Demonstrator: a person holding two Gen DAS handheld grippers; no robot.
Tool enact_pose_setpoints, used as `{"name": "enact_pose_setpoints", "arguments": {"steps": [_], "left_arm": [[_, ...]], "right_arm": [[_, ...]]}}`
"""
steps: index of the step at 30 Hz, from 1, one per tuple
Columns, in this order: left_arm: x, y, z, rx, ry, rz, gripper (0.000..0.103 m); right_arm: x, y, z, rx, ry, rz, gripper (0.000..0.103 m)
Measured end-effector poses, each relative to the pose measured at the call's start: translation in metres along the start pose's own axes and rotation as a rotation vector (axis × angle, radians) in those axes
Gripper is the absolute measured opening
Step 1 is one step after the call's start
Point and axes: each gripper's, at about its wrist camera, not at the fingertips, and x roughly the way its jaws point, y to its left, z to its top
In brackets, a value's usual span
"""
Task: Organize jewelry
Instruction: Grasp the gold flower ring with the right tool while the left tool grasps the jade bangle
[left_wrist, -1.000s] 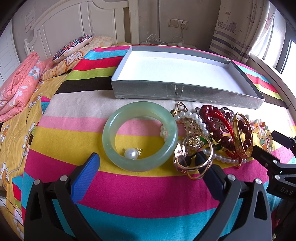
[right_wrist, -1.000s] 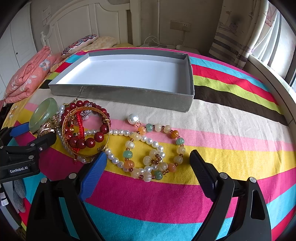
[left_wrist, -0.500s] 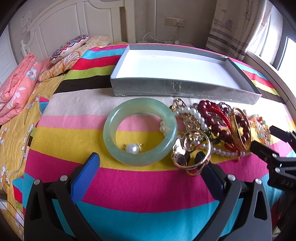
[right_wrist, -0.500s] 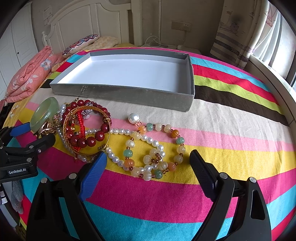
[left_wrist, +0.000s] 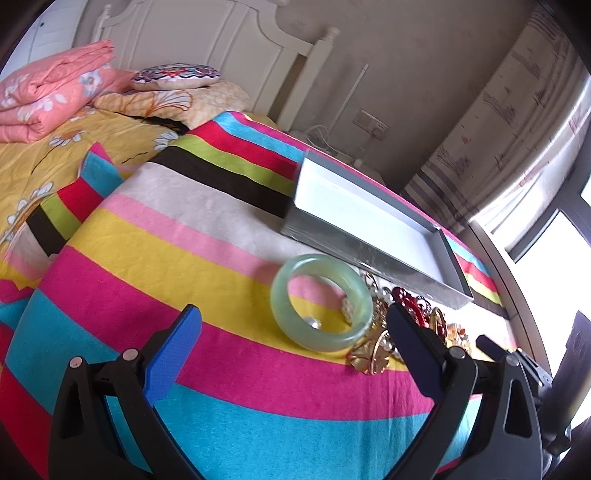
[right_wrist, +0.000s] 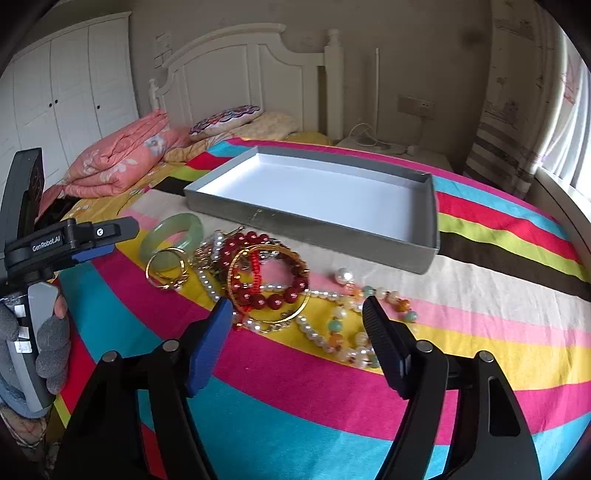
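Nothing is sorted yet: the grey tray (right_wrist: 428, 236) is sitting empty at upper centre of the right view, while the jade bangle (right_wrist: 171, 236), gold ring-bangle (right_wrist: 166, 271), red bead bracelets (right_wrist: 266, 280) and pearl strands (right_wrist: 332, 328) are all lying heaped on the striped bedspread (right_wrist: 295, 398) below it. The right gripper (right_wrist: 297, 345) is closing its jaws over the pile's near edge, gripping nothing yet. The left gripper (left_wrist: 293, 350) is hanging wide and empty just short of the bangle, so every piece is still waiting to go in.

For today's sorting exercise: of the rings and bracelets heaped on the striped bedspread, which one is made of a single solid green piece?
The pale green bangle at the heap's left end, near the grey box. It is one smooth, thick hoop; the others are strung beads, pearls or thin gold metal.
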Motion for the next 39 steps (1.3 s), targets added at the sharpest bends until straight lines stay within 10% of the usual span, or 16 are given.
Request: {"name": "enact_pose_setpoints", "arguments": {"steps": [6, 25, 28, 39], "left_arm": [[-0.015, 0.008, 0.003, -0.050, -0.082, 0.055, 0.094], [-0.019, 0.032, 0.006, -0.162, -0.084, 0.046, 0.094], [-0.018, 0.031, 0.005, -0.152, -0.078, 0.048, 0.094], [-0.009, 0.022, 0.005, -0.105, -0.040, 0.076, 0.094]], "right_arm": [[0.011, 0.041, 0.013, -0.096, 0.022, 0.089, 0.050], [0.063, 0.104, 0.029, -0.226, 0.144, 0.106, 0.060], [0.062, 0.103, 0.024, -0.224, 0.152, 0.096, 0.043], [0.031, 0.074, 0.011, -0.134, 0.105, 0.145, 0.042]]}}
